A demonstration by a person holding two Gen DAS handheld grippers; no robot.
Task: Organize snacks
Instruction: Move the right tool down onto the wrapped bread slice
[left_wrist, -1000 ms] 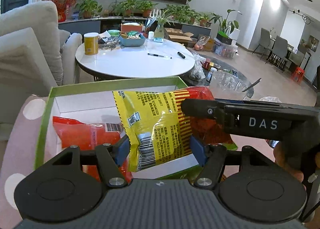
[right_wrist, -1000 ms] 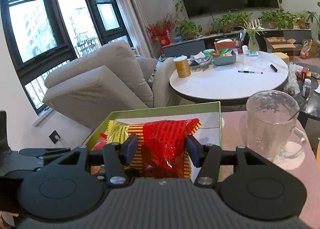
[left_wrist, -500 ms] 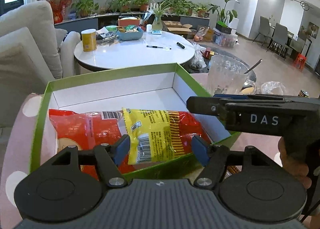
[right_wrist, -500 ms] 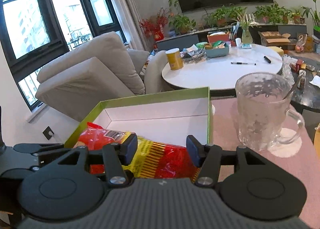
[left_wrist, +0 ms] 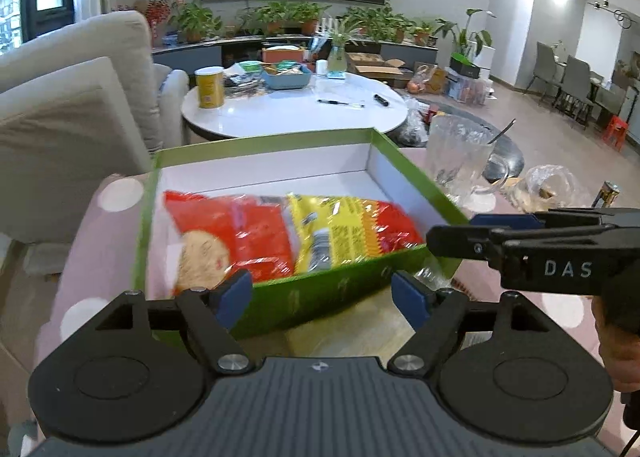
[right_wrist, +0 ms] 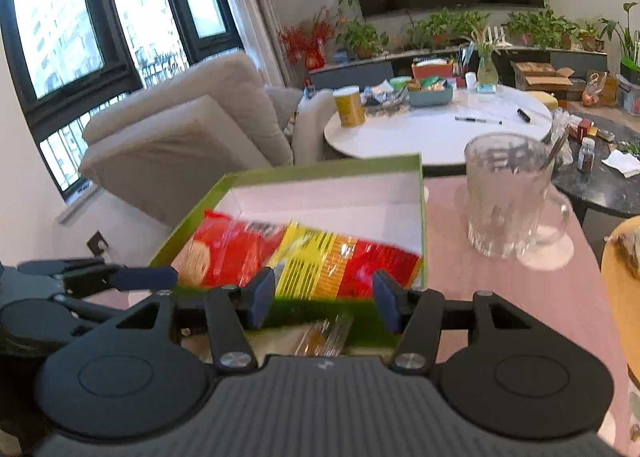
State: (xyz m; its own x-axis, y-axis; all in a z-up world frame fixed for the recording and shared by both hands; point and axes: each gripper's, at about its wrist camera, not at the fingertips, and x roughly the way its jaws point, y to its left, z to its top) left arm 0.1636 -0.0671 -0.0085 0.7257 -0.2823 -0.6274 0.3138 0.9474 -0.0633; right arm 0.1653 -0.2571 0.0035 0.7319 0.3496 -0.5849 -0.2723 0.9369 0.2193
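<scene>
**Both packets down in the green box, grippers drawn back**

Since a second ago the yellow-and-red snack packet has left both grippers and dropped from mid-air onto the box floor; both grippers have pulled back to the near side of the box.

Left to right, left wrist view:
- Green box, white inside, sits on a pink dotted tablecloth. Far half of its floor is bare.
- In the near half, a red snack packet lies flat at the left; the yellow-and-red packet lies beside it on the right, its left edge overlapping the red one.
- Left gripper: jaws opening, nothing between the blue pads, just the box's near wall beyond them.
- Glass mug stands just right of the box's far corner; contents not readable.
- Right gripper reaches in from the right edge, near the box's right-hand near corner.

Right wrist view: right gripper jaws part-spread, pads clear of both packets, holding nothing. A clear wrapper lies on the table just in front of the box.
</scene>
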